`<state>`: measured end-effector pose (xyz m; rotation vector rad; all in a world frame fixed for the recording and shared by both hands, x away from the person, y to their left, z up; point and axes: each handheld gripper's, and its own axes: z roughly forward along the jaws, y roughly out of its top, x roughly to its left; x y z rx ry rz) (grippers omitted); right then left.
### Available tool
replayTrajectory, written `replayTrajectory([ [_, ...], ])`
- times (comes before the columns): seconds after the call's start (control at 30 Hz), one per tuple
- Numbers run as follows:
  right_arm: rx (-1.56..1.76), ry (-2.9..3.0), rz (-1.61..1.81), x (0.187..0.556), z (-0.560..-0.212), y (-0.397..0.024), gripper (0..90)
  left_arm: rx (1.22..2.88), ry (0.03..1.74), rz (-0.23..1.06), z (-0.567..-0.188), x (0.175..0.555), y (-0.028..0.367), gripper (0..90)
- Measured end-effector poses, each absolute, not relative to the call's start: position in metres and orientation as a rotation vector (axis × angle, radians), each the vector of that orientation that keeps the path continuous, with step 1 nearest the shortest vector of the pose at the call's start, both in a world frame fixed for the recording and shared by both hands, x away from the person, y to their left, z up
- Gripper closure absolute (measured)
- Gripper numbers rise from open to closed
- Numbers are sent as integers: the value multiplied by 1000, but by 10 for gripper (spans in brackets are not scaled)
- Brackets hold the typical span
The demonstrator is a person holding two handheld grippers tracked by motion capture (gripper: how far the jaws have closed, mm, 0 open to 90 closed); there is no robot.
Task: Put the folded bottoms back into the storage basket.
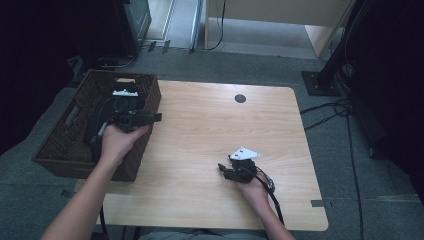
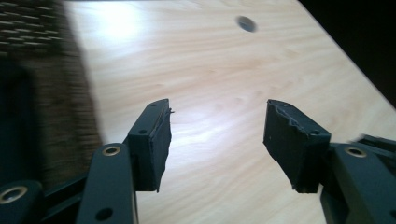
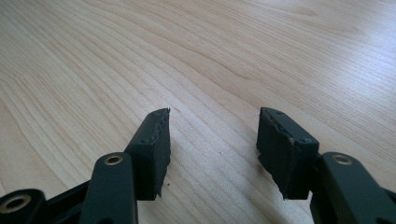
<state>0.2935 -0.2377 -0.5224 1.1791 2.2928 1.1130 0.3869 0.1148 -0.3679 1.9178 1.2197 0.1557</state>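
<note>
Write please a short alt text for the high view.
A person's left gripper, jaws open and empty, hangs over the rim of a dark wicker basket at a wooden table; the right gripper rests open on the tabletop.

Basket at table's left edge, grippers apart.
Wicker basket point(image 1: 67, 145) sat on the table point(image 1: 210, 130) at its left side; left gripper point(image 1: 142, 118) hung over the basket's right rim, right gripper point(image 1: 226, 170) near the front edge.

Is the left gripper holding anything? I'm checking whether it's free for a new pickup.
No, the left gripper has its jaws apart with bare table between them.
</note>
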Motion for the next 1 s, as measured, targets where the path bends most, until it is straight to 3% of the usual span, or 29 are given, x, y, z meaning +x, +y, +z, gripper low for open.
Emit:
replayTrajectory([
  [1.0,1167,2294,1103,292,-523,-236,431,2083,1065,37,-453,351,35,390],
])
